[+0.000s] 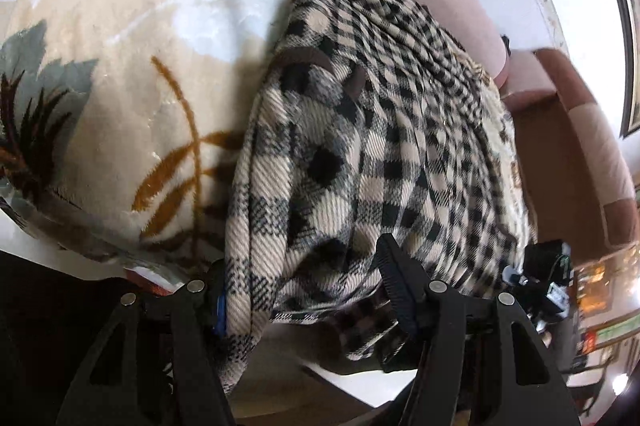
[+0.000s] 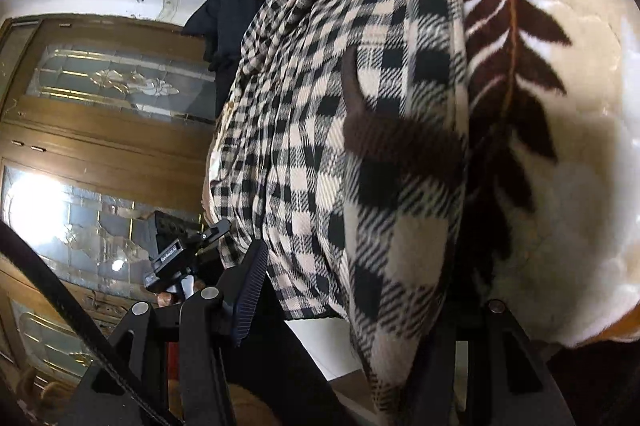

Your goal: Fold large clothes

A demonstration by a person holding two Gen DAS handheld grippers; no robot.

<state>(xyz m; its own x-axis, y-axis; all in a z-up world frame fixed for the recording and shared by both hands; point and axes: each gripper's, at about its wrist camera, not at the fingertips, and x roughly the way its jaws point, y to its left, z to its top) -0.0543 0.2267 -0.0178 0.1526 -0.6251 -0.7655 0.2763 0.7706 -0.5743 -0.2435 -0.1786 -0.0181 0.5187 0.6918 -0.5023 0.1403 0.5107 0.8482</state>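
Note:
A large black-and-cream checked garment (image 1: 360,145) with a brown collar lies bunched over a cream blanket with leaf prints (image 1: 120,65). My left gripper (image 1: 304,278) has its jaws around a thick fold of the garment's near edge, with the cloth filling the gap between the fingers (image 1: 396,278). In the right wrist view the same checked garment (image 2: 360,145) hangs over the blanket (image 2: 560,165). My right gripper (image 2: 360,298) also has the garment's near edge between its fingers (image 2: 248,290); its right finger is hidden behind cloth.
A pink and brown sofa (image 1: 560,113) stands at the right in the left wrist view. The other gripper's body (image 1: 548,278) shows beside the garment. A wooden door with patterned glass (image 2: 100,129) and dark clothing (image 2: 240,5) fill the left of the right wrist view.

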